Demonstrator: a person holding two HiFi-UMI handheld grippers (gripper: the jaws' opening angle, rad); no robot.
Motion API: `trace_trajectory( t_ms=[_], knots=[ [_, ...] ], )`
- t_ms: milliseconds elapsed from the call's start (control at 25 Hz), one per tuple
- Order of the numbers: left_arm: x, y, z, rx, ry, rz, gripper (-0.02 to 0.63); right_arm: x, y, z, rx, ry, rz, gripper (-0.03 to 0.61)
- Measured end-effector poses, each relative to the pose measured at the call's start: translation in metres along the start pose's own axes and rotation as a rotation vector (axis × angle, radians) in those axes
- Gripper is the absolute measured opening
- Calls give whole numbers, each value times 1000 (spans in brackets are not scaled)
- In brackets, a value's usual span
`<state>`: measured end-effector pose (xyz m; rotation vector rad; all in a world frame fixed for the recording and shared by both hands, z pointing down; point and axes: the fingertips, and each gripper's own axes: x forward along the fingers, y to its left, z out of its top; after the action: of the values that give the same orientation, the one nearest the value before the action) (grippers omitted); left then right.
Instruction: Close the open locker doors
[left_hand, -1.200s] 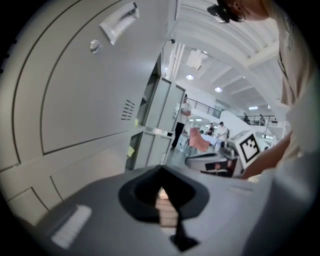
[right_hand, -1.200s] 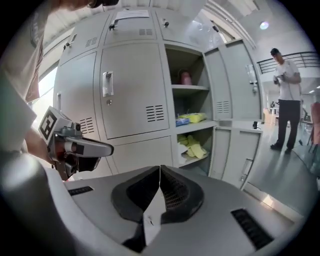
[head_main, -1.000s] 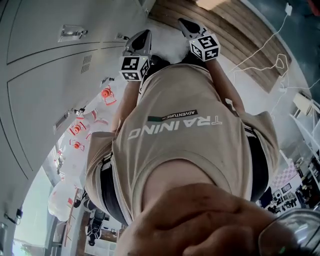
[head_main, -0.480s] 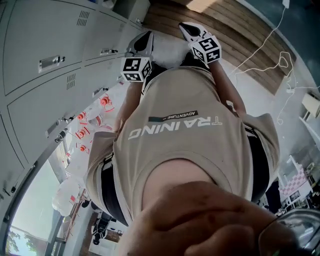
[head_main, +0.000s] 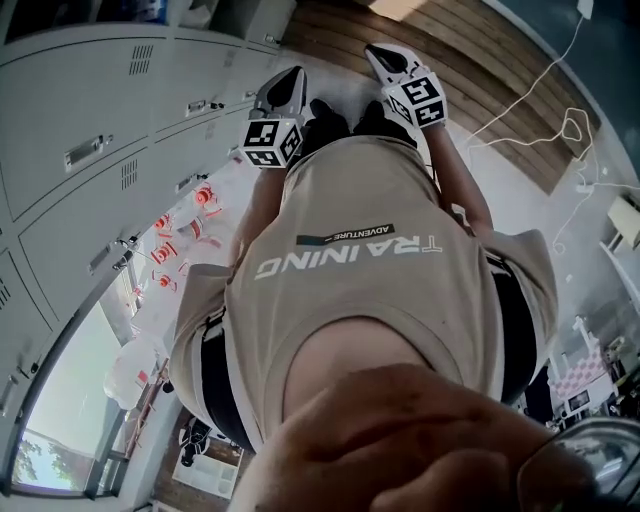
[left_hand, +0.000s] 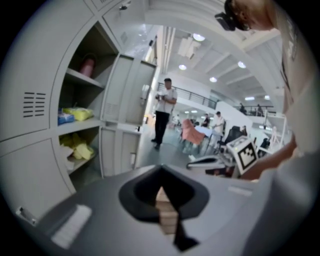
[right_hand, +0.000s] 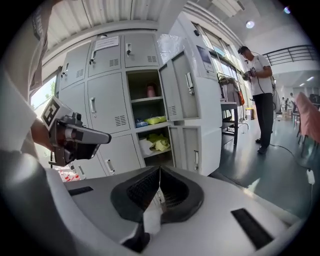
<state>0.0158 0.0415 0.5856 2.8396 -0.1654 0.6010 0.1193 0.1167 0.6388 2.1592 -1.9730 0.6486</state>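
Midway along the locker bank, one column stands open on two levels. The upper door and the lower door both swing out from the bank's face toward the room. They bare an upper compartment holding a pink bottle and yellow packets, and a lower compartment with more yellow bags. Neither door is touched yet. The left gripper is held up in front of the bank, well apart from it, its jaws pressed together with nothing between them. The right gripper sits farther out from the bank, likewise pinched fully closed and empty (the head view shows the pair side by side ahead of the person's chest). A bystander stands beyond the bank's far end, clear of the doors' swing. The step in hand, as I judge it, is the approach to the first door. Closed jaws suit it, since a push needs no grasp. Lay a blunt tip against the upper door's outer face near its free edge, away from the hinge, and sweep it round steadily until it meets the bank's frame. A hard shove may bounce it back open. Check first that nothing overhangs the shelves at the bank's front, then treat the lower door the same way.
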Motion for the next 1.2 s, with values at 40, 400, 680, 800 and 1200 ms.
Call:
trace_trajectory(
  t_ms=[40, 400, 680, 800, 1200],
  knots=[
    [4, 2, 5, 8, -3, -5, 0, 2, -2, -1, 9, 2, -2, 15],
    [47, 55, 36, 125, -31, -57, 0, 53, -10, 29, 32, 3, -29, 15],
    [82, 104, 80, 75, -107, -100, 0, 107, -21, 82, 5, -46, -32, 15],
    [88, 121, 87, 74, -102, -97, 0, 117, -30, 100, -7, -64, -53, 15],
    [119, 138, 100, 19, -94, -68, 0, 124, -97, 134, -56, -97, -128, 15]
  ],
)
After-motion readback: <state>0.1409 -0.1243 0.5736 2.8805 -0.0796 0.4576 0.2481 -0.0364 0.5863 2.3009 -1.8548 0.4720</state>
